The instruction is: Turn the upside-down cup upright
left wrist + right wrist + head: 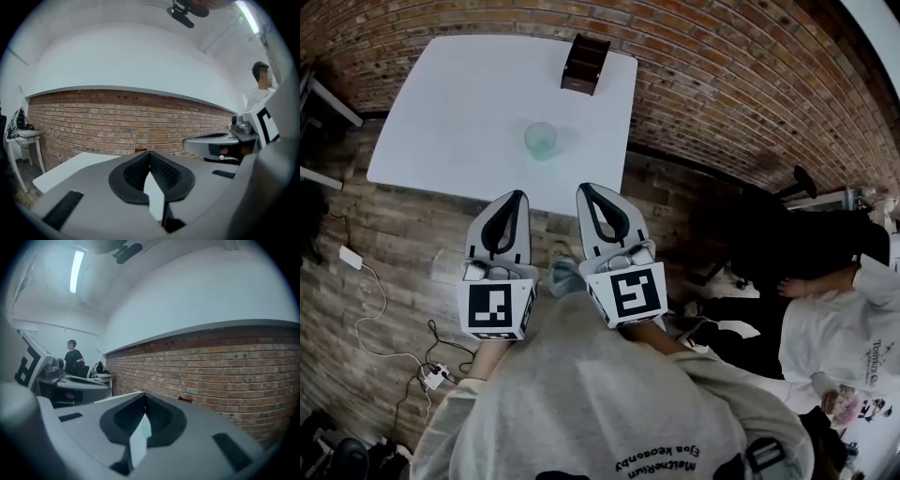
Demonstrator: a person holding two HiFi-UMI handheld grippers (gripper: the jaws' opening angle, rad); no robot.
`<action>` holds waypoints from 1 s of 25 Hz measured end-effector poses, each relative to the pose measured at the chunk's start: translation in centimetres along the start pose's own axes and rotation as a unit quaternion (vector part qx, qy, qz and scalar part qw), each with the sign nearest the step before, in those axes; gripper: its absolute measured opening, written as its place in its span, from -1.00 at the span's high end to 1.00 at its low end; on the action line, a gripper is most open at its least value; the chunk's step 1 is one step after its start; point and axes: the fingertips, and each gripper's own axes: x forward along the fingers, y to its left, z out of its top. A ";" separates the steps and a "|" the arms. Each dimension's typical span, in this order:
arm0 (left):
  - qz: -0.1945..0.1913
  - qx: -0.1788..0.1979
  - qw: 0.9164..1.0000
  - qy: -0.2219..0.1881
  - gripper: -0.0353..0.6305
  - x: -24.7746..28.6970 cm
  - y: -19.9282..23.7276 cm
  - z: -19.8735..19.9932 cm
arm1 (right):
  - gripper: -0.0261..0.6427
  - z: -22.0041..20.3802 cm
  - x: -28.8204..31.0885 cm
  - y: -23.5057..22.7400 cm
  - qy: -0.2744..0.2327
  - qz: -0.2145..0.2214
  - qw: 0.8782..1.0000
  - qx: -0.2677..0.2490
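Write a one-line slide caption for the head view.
Left gripper and right gripper, both shut, before a table bearing a cup and brown box.

Grey sweatshirt, dark print. L gripper, R gripper: light-grey shells, black pads, b/w marker cubes.

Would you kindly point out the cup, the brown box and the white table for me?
cup (540,140), head view, middle of the cup as seen from above.
brown box (585,64), head view, middle of the box.
white table (450,112), head view, bare top left of the cup.
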 end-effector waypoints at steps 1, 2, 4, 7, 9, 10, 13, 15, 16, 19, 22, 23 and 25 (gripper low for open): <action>0.001 0.000 1.000 0.001 0.86 1.1 0.4 0.0 | 0.90 0.0 1.0 -0.7 0.001 0.002 1.000 -0.001; 0.002 0.001 1.000 0.003 0.86 2.1 0.7 0.0 | 0.90 -0.1 2.0 -1.3 0.002 0.005 1.000 -0.001; 0.005 0.002 1.000 0.007 0.86 3.9 1.4 0.0 | 0.90 -0.3 3.7 -2.3 0.005 0.013 1.000 -0.001; 0.009 0.006 1.000 0.011 0.86 6.1 2.4 0.1 | 0.90 -0.6 5.9 -3.1 0.009 0.025 1.000 0.002; 0.009 0.007 1.000 0.011 0.86 7.1 2.9 -0.1 | 0.90 -0.7 7.0 -3.3 0.005 0.030 1.000 -0.010; 0.009 0.007 1.000 0.013 0.86 7.4 3.2 -0.4 | 0.90 -0.8 7.5 -3.3 0.003 0.032 0.999 -0.018; 0.003 0.003 1.000 0.025 0.86 8.1 3.9 -1.4 | 0.90 -1.5 8.5 -2.8 0.008 0.039 0.999 -0.031; -0.010 0.001 0.999 0.034 0.86 9.0 4.0 -2.0 | 0.90 -2.3 9.3 -2.8 0.020 0.043 0.998 -0.034; -0.016 0.002 0.999 0.038 0.86 9.5 4.2 -2.3 | 0.90 -2.6 9.8 -2.9 0.024 0.043 0.998 -0.034; -0.029 0.006 0.999 0.045 0.86 10.1 5.0 -3.1 | 0.89 -3.3 11.2 -2.4 0.023 0.042 0.999 -0.023; -0.040 0.013 0.997 0.058 0.86 10.0 6.0 -4.2 | 0.82 -4.5 12.1 -1.5 0.033 0.045 0.998 -0.022; -0.043 0.014 0.997 0.062 0.86 10.2 6.2 -4.6 | 0.72 -5.0 12.5 -1.4 0.037 0.047 0.998 -0.019; -0.046 0.016 0.996 0.070 0.86 10.5 6.4 -5.4 | 0.63 -6.2 13.1 -1.2 0.044 0.051 0.998 -0.014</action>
